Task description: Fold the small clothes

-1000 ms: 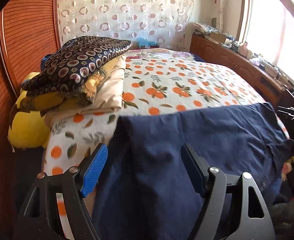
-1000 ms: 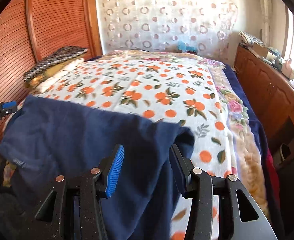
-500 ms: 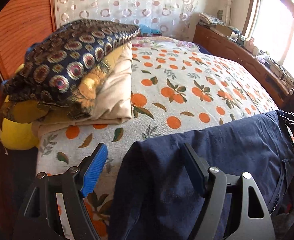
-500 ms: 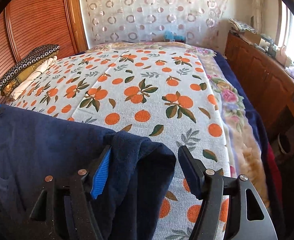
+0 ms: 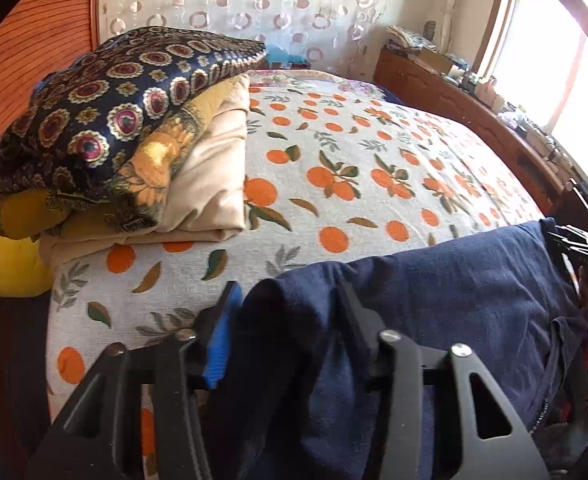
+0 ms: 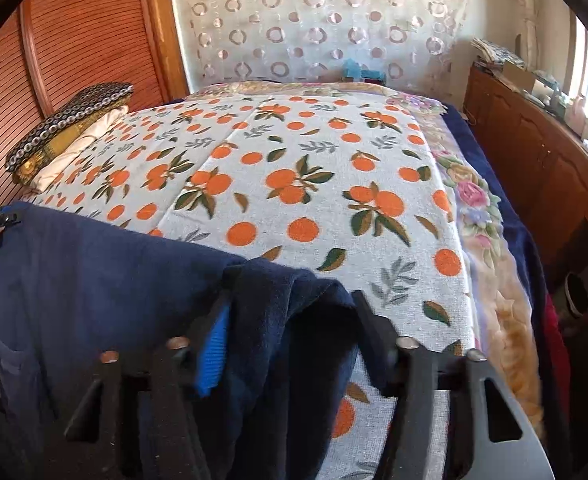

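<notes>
1. The bed's orange-print sheet (image 6: 314, 184) gives you open room beyond the navy garment (image 5: 454, 280), which is draped over the near edge.
2. Keep the stretched top edge level and taut as you lay it forward.
3. Your left gripper (image 5: 289, 320) and right gripper (image 6: 289, 316) each pinch a bunched corner.
4. Stay clear of the folded pile (image 5: 133, 140), left of the sheet.
</notes>
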Demonstrator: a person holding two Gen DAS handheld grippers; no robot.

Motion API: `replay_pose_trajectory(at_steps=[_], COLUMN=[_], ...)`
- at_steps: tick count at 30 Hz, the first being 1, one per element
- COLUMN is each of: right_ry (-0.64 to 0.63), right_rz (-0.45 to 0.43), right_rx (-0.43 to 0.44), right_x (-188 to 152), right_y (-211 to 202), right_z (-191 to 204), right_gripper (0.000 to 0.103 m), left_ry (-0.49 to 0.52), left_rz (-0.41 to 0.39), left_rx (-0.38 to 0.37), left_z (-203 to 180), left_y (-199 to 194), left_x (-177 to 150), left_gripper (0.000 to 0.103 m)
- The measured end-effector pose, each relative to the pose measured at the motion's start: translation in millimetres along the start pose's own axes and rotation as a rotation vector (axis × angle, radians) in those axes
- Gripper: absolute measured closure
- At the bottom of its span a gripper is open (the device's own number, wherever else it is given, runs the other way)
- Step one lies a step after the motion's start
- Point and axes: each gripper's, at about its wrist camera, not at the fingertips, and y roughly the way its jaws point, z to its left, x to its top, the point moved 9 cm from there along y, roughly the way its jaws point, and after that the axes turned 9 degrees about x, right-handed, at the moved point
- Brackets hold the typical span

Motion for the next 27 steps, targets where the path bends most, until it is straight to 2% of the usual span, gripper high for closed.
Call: replay_pose_trajectory(at_steps=[2,4,6,9,12,17,22,27], right_ry=[-0.014,-0.024,-0.033,-0.046,-0.032,-0.030,-0.095,-0.156], right_rz=[0.003,0.009,0.011,-0.016,-0.089,-0.272,-0.373,-0.469], right_rx=[0.012,0.026,0.029,0.028,0.038,0.017,0.006,0.000], right_x=[-1.3,-2.5,-3.1,-3.7,-0.6,16.9,29.4,40.1], right_y=[-0.6,-0.8,-1.2,-9.0,-31.3,-99.6,-157.9,-219.0], right_z=[5.0,11.7,17.1,23.8,30.4,38.7,59.3,78.8], right_gripper=[0.068,0.080,0.087,0.090,0.090,0.091,0.091,0.091], left_ry=[-0.002,-0.004,0.010,0.018,0.009,0.027,0.068,0.097], left_rz=[0.002,0.005,-0.009,-0.046,-0.119,-0.262,-0.413,-0.525], left_rx=[-0.006,-0.031,-0.022,-0.016,-0.051,-0.065,-0.090,-0.105], left_z=[-0.1,-3.0,-7.6,-14.1,-22.5,-36.8,-54.0,-62.6], left_y=[-0.3,-1.8,-4.8,-19.0,-51.0,-115.3,-183.2,-239.2], left_x=[0.3,-0.7,-0.4,1.0,7.1,28.1,50.8,67.4], left_gripper=[0.065,0.080,0.089,0.093,0.093,0.094,0.094,0.094])
